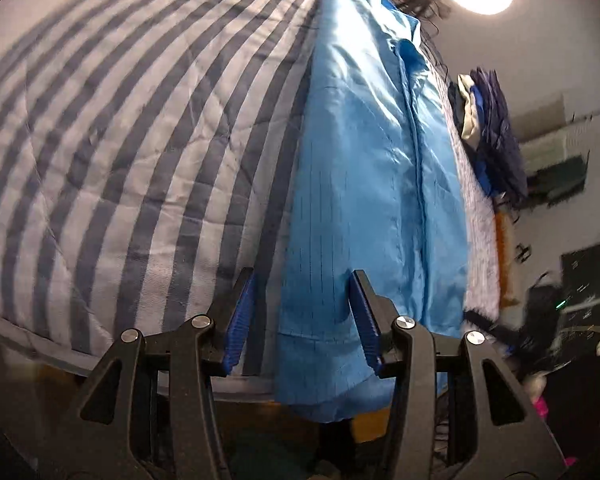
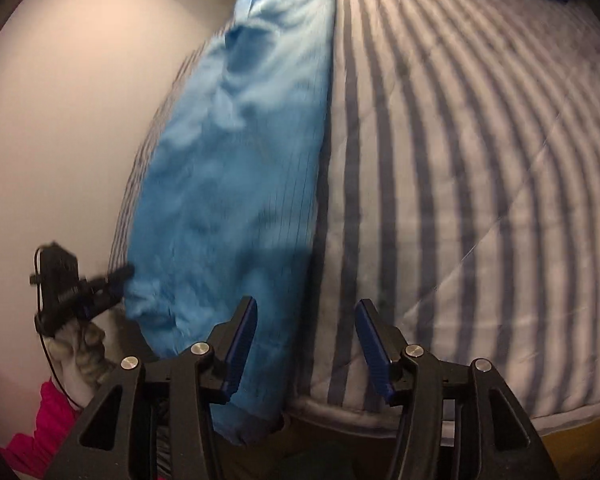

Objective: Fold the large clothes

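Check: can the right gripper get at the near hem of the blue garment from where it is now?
Probably yes. The right gripper is open and empty, and the blue garment has its near hem just past the left pad, hanging over the edge of the striped quilt. Nothing sits between them.

The far end of the blue garment is cut off by the top edge in the right wrist view, and its folds are smeared by blur. The pile of dark clothes is too small to tell apart. The things on the floor are blurred.
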Action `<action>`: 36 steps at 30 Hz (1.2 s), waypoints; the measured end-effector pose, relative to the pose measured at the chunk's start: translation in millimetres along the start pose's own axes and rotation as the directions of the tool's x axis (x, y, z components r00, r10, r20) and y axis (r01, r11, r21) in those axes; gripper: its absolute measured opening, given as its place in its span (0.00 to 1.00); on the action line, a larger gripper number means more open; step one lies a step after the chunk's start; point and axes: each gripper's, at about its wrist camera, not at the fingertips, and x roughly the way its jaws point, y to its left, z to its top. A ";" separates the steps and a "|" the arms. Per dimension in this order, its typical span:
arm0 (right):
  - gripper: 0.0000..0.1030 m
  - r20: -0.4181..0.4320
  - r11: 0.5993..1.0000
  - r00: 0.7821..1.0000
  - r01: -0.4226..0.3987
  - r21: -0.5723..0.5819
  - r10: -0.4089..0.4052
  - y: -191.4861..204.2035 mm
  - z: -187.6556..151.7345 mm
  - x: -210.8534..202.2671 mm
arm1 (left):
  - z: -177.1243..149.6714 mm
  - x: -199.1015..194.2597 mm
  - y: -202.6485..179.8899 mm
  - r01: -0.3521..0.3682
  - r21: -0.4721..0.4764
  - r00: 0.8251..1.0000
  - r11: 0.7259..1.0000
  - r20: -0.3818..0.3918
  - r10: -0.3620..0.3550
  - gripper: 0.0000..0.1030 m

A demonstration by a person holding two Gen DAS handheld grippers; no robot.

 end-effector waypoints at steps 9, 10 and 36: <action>0.57 -0.030 0.992 0.991 -0.129 -0.017 0.128 2.8 -13.3 5.5 | -11.2 14.0 -20.0 0.016 0.102 0.998 0.995 -0.069 -0.009 0.33; 0.57 -0.031 0.988 0.988 -0.153 -0.008 0.153 1.6 -12.7 7.0 | -11.1 15.0 -20.3 0.020 0.102 0.997 0.995 -0.076 -0.012 0.23; 0.01 -0.075 0.939 0.937 -0.335 0.073 0.340 -5.4 -12.2 -31.4 | -65.0 -1.4 -71.2 0.157 0.114 0.983 0.981 -0.115 -0.144 0.02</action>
